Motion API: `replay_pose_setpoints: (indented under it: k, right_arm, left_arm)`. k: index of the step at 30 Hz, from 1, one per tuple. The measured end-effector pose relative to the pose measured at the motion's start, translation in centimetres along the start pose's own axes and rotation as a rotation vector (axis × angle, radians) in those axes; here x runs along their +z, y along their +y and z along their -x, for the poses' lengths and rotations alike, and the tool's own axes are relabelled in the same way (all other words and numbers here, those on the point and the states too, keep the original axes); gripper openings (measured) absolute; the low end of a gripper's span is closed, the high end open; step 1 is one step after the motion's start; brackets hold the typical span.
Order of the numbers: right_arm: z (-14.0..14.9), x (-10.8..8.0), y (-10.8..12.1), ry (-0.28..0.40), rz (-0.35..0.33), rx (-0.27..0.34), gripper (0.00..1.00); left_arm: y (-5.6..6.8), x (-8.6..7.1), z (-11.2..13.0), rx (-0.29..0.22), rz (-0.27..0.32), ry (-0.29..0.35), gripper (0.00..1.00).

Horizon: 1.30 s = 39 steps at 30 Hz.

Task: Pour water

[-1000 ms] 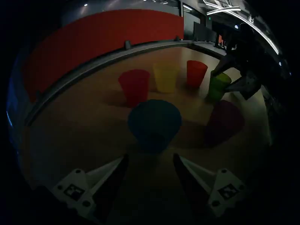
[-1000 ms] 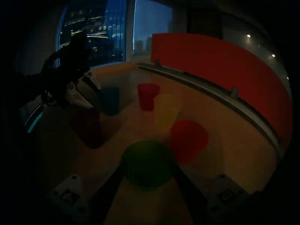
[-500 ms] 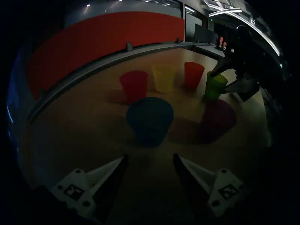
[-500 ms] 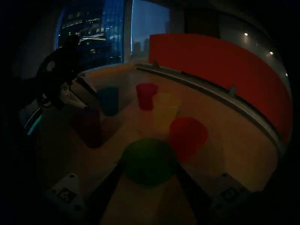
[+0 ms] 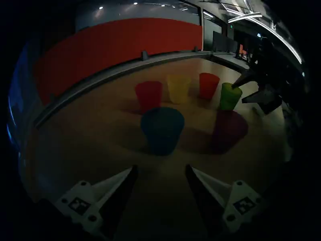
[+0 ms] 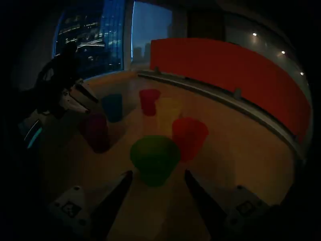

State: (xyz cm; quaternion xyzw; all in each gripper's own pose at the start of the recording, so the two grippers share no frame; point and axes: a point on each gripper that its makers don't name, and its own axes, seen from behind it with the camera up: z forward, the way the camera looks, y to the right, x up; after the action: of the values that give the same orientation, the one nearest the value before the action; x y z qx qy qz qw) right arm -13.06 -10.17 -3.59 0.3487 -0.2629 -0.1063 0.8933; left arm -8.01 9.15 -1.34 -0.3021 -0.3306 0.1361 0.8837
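Several coloured cups stand upright on a wooden table (image 5: 100,132). In the left gripper view the blue cup (image 5: 162,130) sits just beyond my open left gripper (image 5: 160,170), apart from its fingertips. Behind it are a red cup (image 5: 149,94), a yellow cup (image 5: 178,88), an orange-red cup (image 5: 208,85), a green cup (image 5: 230,96) and a purple cup (image 5: 228,130). In the right gripper view the green cup (image 6: 154,158) stands just ahead of my open right gripper (image 6: 158,174). The light is too dim to tell whether any cup holds water.
A red partition (image 5: 116,40) with a grey rail runs along the table's far edge. The right gripper (image 5: 252,86) and a person's dark shape stand beside the green cup. Dark windows (image 6: 92,36) lie behind the left gripper (image 6: 78,96).
The right gripper has drawn back, so the green cup now stands beyond its fingertips instead of between them. The left gripper has also backed off slightly from the blue cup.
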Motion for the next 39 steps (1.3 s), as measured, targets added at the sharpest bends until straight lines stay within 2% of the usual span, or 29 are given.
replay_pose_setpoints:
  k: [8, 12, 21, 30, 39]
  right_arm:
    - [-1.1, -2.7, -0.5, 0.093, 0.051, 0.068, 1.00]
    - [-2.3, -4.0, -0.9, 0.156, 0.083, 0.090, 1.00]
    - [-6.1, -7.0, -0.5, 0.332, 0.192, 0.127, 1.00]
    - [-8.3, -9.8, 1.1, 0.463, 0.359, 0.145, 1.00]
    - [-11.0, -13.4, 3.6, 0.605, 0.536, 0.167, 1.00]
  left_arm:
    - [-0.3, -1.9, -0.7, -0.065, -0.045, 0.072, 0.87]
    - [-0.6, -3.3, -1.8, -0.099, -0.077, 0.133, 0.87]
    - [-2.8, -7.3, -4.5, -0.155, -0.219, 0.329, 0.87]
    - [-5.5, -11.2, -6.5, -0.180, -0.394, 0.493, 0.87]
    - [-6.4, -15.0, -8.2, -0.182, -0.538, 0.653, 0.87]
